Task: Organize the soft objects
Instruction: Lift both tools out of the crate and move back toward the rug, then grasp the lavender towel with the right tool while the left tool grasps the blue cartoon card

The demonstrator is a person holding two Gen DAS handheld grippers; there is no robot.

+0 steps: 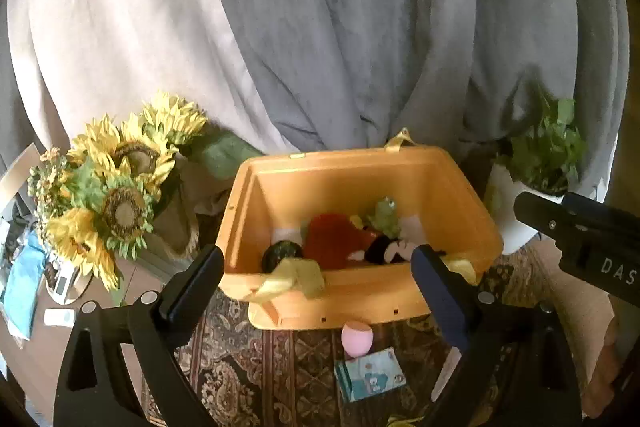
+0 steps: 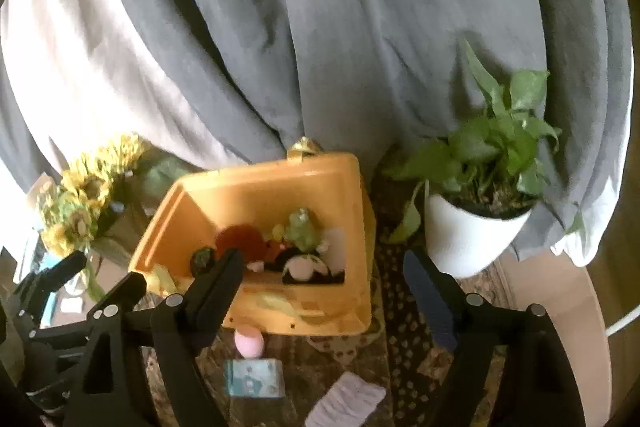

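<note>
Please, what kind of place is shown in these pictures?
Probably a room in a home. A patterned rug covers the surface, long curtains hang behind, and a potted plant and sunflowers stand beside an orange bin of soft toys.

Left gripper (image 1: pixel 316 267) and right gripper (image 2: pixel 324 269), each raised and angled downward, fingers spread wide with nothing between them. The right gripper also shows at the right edge of the left wrist view, beside the left one.
</note>
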